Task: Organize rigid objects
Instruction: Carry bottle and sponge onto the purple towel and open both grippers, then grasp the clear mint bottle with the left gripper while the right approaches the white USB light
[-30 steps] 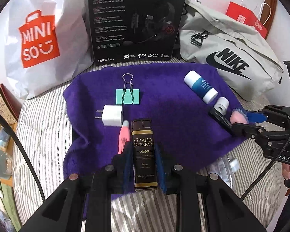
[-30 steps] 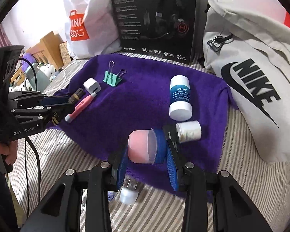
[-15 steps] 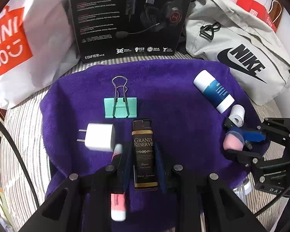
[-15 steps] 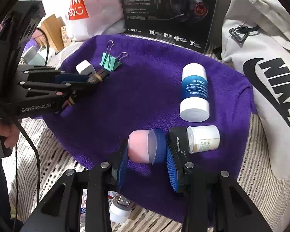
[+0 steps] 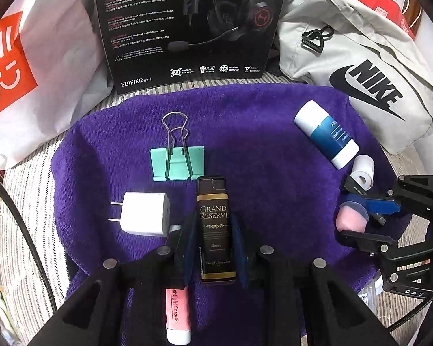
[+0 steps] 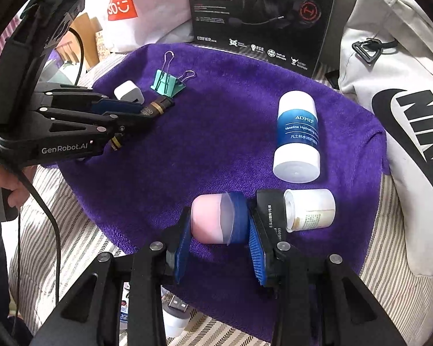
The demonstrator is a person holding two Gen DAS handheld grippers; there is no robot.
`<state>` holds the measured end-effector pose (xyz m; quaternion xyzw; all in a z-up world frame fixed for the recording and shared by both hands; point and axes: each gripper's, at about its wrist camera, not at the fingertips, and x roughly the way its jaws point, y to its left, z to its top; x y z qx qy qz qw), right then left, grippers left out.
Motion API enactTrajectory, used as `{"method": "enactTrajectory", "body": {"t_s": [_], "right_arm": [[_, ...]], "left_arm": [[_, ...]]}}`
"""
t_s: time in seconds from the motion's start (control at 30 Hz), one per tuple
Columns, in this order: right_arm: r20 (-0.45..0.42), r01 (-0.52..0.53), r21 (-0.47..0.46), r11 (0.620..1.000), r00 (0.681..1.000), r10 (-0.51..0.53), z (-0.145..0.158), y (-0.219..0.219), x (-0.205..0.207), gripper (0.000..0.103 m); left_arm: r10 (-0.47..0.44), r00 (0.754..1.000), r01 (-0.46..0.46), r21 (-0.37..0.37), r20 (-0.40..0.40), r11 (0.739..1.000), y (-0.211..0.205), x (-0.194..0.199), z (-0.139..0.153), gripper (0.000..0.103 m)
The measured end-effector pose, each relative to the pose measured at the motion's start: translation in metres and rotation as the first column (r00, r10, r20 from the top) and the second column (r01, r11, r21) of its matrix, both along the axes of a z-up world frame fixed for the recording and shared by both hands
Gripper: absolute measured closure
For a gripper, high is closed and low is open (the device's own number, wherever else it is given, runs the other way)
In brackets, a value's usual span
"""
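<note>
While our left gripper clamps the Grand Reserve lighter, our right gripper pinches the pink capsule. Both sit over the purple towel.

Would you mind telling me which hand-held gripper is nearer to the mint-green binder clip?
Left. The left hand-held gripper, shut on the Grand Reserve lighter, sits just below the binder clip; the right hand-held gripper is across the purple towel.

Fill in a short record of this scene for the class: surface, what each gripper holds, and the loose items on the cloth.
surface: purple towel on striped bedding
left gripper: shut on Grand Reserve box
right gripper: shut on pink and blue capsule
loose items: green binder clip, white charger plug, blue and white Vaseline bottle, small white bottle, pink tube
</note>
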<state>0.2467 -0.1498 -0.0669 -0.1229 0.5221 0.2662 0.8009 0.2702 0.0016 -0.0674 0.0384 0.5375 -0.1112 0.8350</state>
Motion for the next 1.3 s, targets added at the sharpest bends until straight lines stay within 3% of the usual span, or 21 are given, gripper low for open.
{"method": "enactTrajectory", "body": {"t_s": [0.27,0.37,0.5,0.63,0.77,1.03,1.3], "right_arm": [[-0.005,-0.012,0.010,1.000,1.000,0.012,0.000,-0.003,0.001,0.066],[-0.020,-0.011,0.002,1.000,1.000,0.011,0.001,-0.003,0.003,0.064],[-0.034,0.008,-0.021,1.000,0.999,-0.009,0.002,-0.008,0.002,0.054],[-0.038,0.033,-0.011,0.999,0.999,-0.033,0.010,-0.017,-0.004,0.054],[-0.015,0.102,-0.010,0.995,0.995,-0.103,0.024,-0.034,-0.017,0.042],[0.000,0.252,0.100,0.963,0.967,-0.253,0.052,-0.084,-0.066,0.040],[-0.040,0.363,0.111,0.925,0.932,-0.361,0.045,-0.120,-0.116,0.040]], "left_arm": [[0.005,1.000,-0.005,-0.018,0.012,1.000,0.004,-0.010,0.000,0.079],[0.004,1.000,-0.004,-0.037,0.002,0.999,0.007,-0.015,0.001,0.073],[-0.001,1.000,0.000,-0.034,-0.007,0.999,0.004,-0.022,0.002,0.062],[0.026,0.999,-0.027,-0.030,-0.023,0.999,0.001,-0.027,0.003,0.053],[0.047,0.999,-0.047,-0.004,-0.014,0.999,-0.003,-0.041,0.011,0.051],[0.052,0.997,-0.051,-0.013,0.059,0.999,-0.010,-0.090,0.054,0.040],[0.017,0.999,-0.015,-0.050,0.038,0.999,-0.046,-0.127,0.052,0.040]]}}
